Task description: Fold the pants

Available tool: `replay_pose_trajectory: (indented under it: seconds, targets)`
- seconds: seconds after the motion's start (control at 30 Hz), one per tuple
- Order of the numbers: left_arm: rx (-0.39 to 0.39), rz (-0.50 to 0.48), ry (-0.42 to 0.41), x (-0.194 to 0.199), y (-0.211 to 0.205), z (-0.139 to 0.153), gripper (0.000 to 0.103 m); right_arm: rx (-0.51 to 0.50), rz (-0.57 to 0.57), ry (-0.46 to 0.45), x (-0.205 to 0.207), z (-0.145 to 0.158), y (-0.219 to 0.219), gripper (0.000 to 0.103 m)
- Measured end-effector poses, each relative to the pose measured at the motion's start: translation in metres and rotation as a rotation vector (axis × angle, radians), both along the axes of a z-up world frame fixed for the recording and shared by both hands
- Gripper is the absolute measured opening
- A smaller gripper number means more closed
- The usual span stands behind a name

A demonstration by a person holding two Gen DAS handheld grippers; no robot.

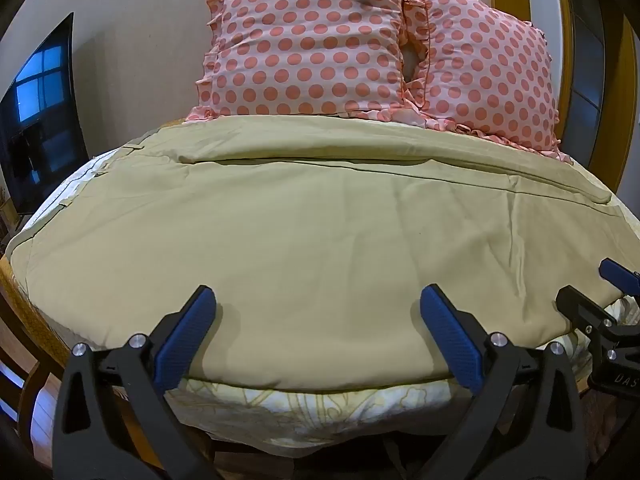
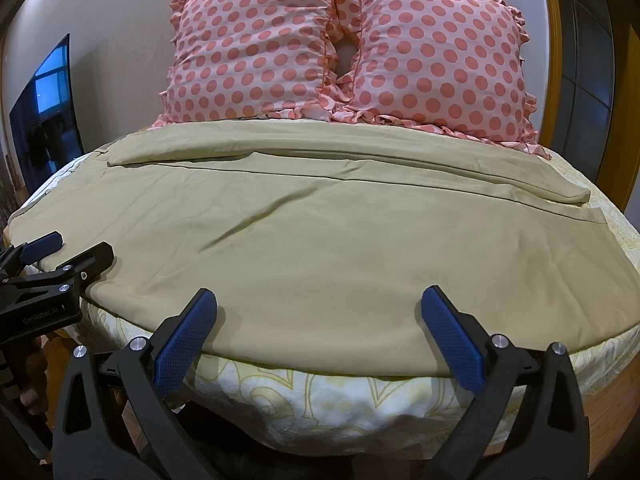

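Note:
Khaki-tan pants (image 1: 304, 224) lie spread flat across the bed, legs side by side with one lying over the far one; they also show in the right wrist view (image 2: 320, 240). My left gripper (image 1: 318, 300) is open and empty, just above the pants' near edge. My right gripper (image 2: 319, 300) is open and empty over the near edge further right. The right gripper also shows at the right edge of the left wrist view (image 1: 600, 300). The left gripper also shows at the left edge of the right wrist view (image 2: 68, 250).
Two pink polka-dot pillows (image 1: 312, 44) (image 2: 436, 64) stand against the wall behind the pants. The bed has a white and yellow patterned sheet (image 2: 320, 396). A dark TV screen (image 1: 36, 120) hangs on the left wall. A yellow-framed door (image 2: 580, 92) is at the right.

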State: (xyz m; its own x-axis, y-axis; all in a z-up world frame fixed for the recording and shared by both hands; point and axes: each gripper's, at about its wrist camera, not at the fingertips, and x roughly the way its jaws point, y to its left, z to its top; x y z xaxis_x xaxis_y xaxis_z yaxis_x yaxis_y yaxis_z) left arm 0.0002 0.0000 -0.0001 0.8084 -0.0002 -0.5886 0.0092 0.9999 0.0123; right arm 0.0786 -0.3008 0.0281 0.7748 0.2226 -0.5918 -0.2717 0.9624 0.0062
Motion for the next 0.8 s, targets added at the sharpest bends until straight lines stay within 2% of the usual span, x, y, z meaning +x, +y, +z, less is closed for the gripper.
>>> replay_pose_trajectory:
  seconds: [0.8]
  targets:
    - [0.003, 0.0, -0.007, -0.0003, -0.0002, 0.0001, 0.101, 0.0, 0.0, -0.003, -0.0002, 0.0001, 0.0001, 0.102]
